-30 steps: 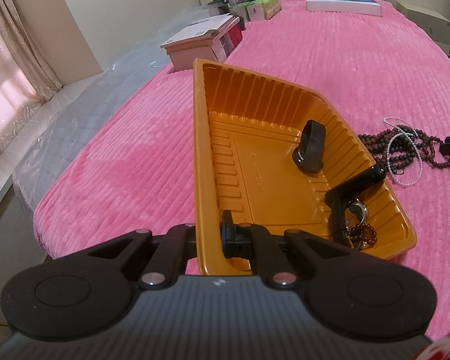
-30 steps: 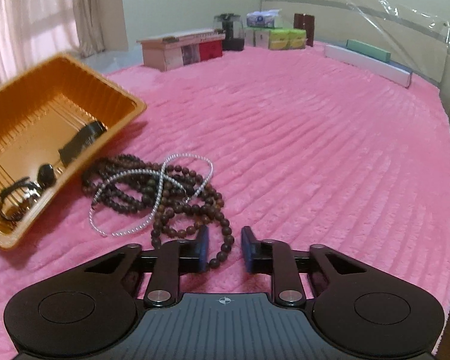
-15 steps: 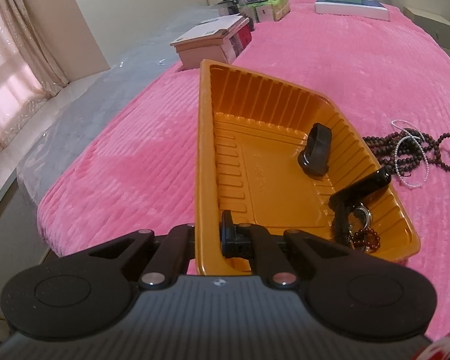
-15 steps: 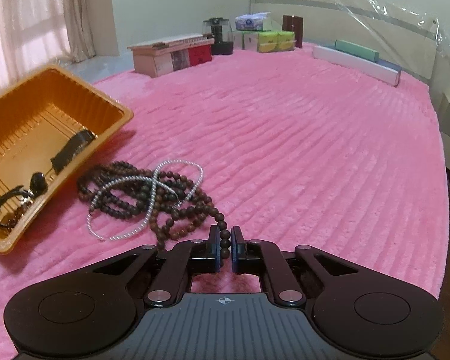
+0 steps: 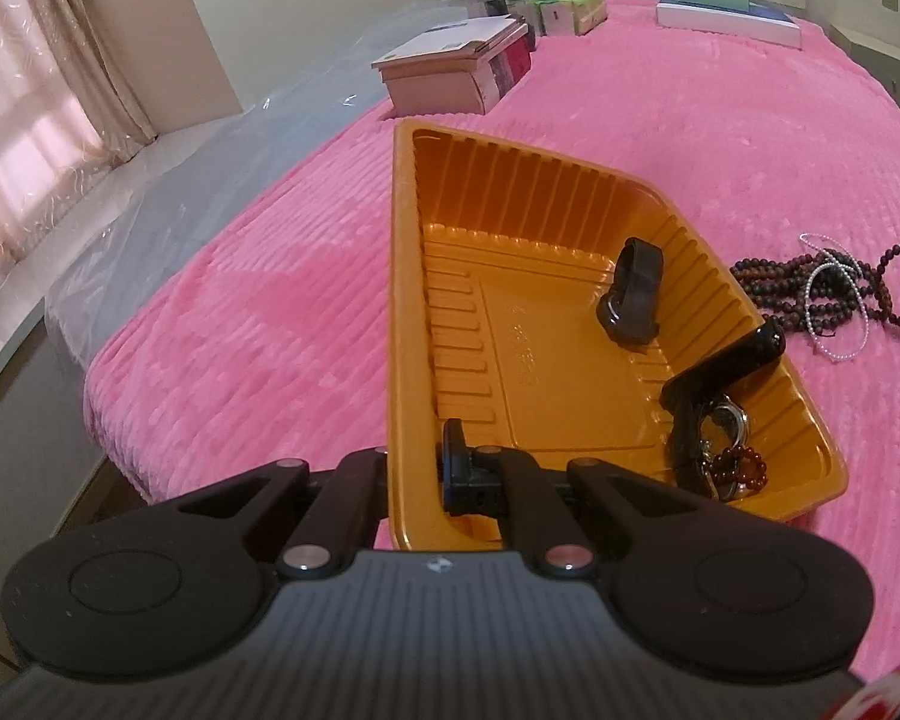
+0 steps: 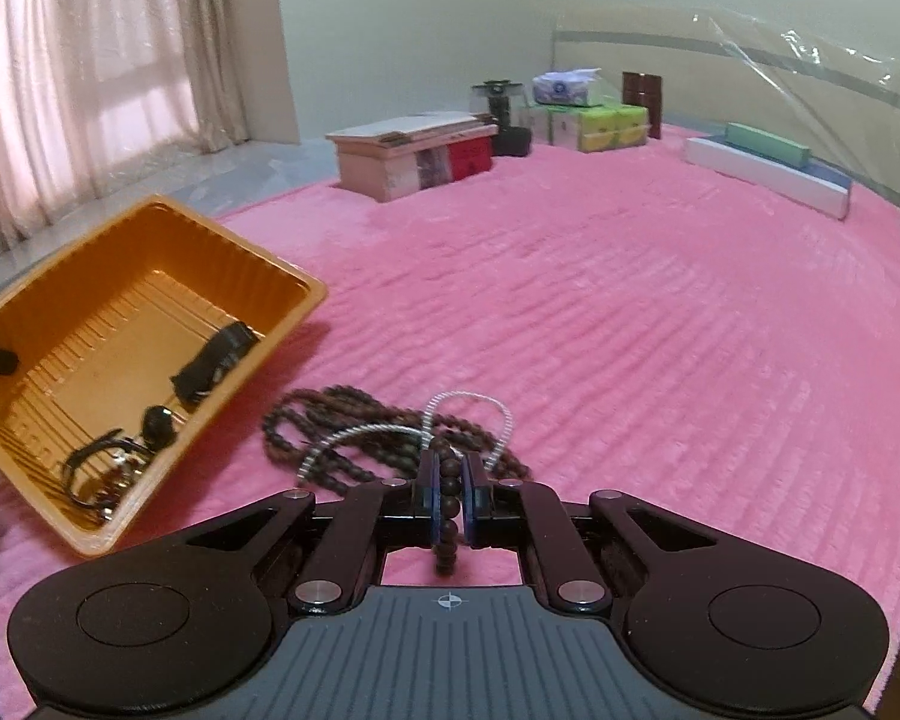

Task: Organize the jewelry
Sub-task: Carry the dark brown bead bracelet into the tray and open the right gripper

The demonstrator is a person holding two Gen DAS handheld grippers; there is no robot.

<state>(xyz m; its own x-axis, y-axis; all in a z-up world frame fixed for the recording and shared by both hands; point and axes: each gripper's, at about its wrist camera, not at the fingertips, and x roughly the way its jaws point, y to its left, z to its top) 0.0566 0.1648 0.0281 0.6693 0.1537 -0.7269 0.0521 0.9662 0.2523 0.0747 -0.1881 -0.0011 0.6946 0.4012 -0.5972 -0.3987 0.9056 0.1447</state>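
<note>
An orange plastic tray sits tilted on the pink bedspread. My left gripper is shut on its near wall, one finger inside and one outside. A black strap, a black watch and a red bead bracelet lie inside it. Right of the tray lies a tangle of dark wooden beads with a pearl strand looped through it. My right gripper is shut on one string of the dark beads, which hangs down between the pads.
A cardboard box, tissue boxes and a long white box line the far end of the bed. The plastic-covered mattress edge drops off left of the tray. Curtains hang beyond.
My right gripper's jaws went from open around the dark beads to shut on them, then rose, drawing the string up from the pile. The left gripper kept its hold on the tray.
</note>
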